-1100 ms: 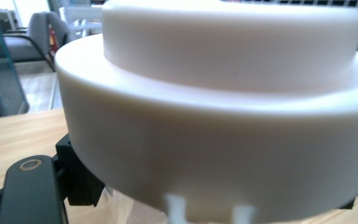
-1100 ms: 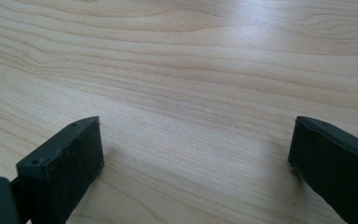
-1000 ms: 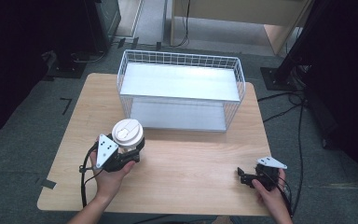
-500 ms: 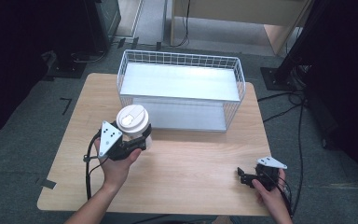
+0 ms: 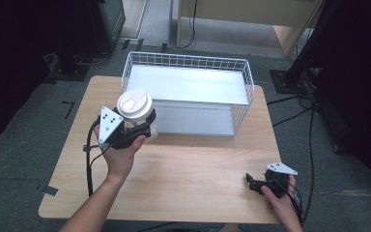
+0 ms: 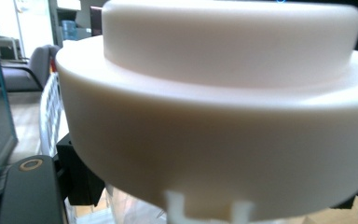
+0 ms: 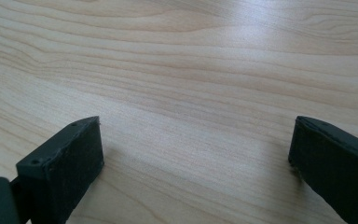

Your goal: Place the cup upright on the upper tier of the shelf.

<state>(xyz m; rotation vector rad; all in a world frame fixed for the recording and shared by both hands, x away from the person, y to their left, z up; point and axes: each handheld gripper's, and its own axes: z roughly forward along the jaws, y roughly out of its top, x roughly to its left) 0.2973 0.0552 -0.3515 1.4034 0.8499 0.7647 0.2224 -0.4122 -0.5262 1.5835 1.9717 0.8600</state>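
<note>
Just short of the basket (image 5: 125, 79) rim, left gripper (image 5: 142, 126) clamped on cup (image 5: 135, 104), right gripper (image 5: 252, 182) apart.

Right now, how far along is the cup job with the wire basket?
Done: the left gripper is shut on the clear plastic cup with the white lid and carries it clear of the light wooden table. In hand: the cup hangs beside the front left corner of the white wire basket. Left: probably setting it in the basket and letting go. The right gripper rests open near the table's front right corner.
</note>
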